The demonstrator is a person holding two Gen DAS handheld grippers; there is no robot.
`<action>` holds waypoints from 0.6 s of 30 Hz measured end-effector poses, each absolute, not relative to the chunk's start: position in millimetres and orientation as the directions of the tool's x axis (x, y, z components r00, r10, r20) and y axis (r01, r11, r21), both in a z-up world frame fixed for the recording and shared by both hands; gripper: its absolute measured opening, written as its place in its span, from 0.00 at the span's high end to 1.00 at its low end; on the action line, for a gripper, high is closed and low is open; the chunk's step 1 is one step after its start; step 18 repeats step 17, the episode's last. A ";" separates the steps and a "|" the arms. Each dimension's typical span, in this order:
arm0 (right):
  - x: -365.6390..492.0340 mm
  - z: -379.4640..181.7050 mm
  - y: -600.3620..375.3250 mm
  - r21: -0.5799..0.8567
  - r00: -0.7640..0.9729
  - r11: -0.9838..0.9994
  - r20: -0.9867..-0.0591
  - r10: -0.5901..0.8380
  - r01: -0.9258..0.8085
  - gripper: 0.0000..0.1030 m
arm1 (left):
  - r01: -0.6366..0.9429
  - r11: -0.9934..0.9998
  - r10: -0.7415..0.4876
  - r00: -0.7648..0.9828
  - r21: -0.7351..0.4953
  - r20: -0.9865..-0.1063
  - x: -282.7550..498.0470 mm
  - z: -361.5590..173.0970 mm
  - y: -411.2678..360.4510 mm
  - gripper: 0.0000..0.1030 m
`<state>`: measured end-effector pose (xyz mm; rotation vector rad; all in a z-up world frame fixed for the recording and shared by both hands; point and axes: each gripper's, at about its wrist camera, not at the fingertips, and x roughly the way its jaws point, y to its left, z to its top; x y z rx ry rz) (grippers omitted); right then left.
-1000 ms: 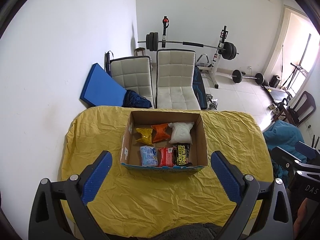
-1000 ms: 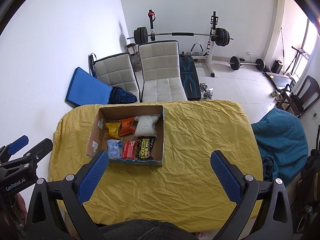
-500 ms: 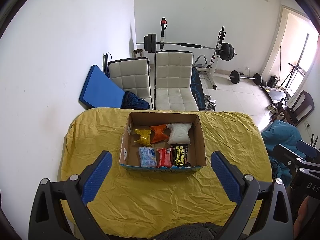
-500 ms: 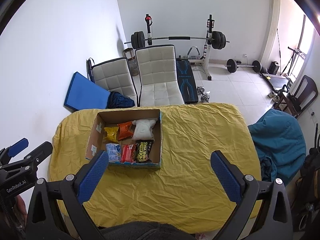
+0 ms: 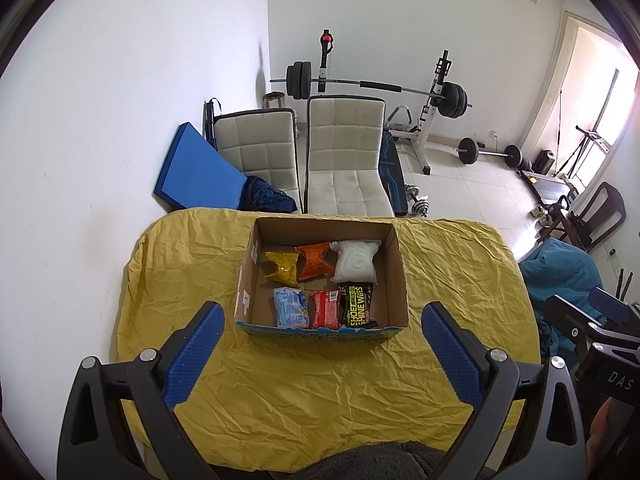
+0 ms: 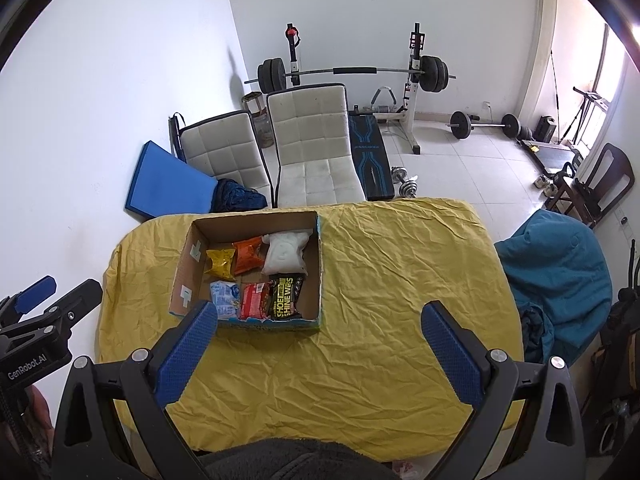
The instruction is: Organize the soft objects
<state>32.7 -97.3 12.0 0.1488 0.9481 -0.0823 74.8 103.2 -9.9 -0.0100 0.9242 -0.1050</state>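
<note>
An open cardboard box (image 5: 398, 272) sits on the table with the yellow cloth (image 5: 320, 384). In it lie a yellow packet (image 5: 283, 267), an orange packet (image 5: 316, 261), a white bag (image 5: 357, 262), a blue-white packet (image 5: 291, 307), a red packet (image 5: 325, 309) and a black shoe-wipes pack (image 5: 357, 306). My left gripper (image 5: 320, 344) is open and empty, held high above the table's near edge. My right gripper (image 6: 318, 342) is open and empty, to the right of the box (image 6: 316, 268). The same packets show in the right wrist view.
Two white chairs (image 5: 344, 160) and a blue mat (image 5: 192, 172) stand behind the table. A barbell rack (image 5: 376, 86) is at the far wall. A teal beanbag (image 6: 556, 276) lies right of the table. A dark fleece (image 6: 296, 460) lies at the near edge.
Both grippers have risen and drawn back slightly; the box looks a little smaller and farther. Nothing in the box has moved.
</note>
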 end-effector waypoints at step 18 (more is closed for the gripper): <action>32.1 9.9 -97.8 0.102 0.580 0.985 -0.814 0.002 0.140 0.00 | 0.086 0.994 -0.100 0.594 -0.061 -0.798 79.0 -16.2 106.5 0.02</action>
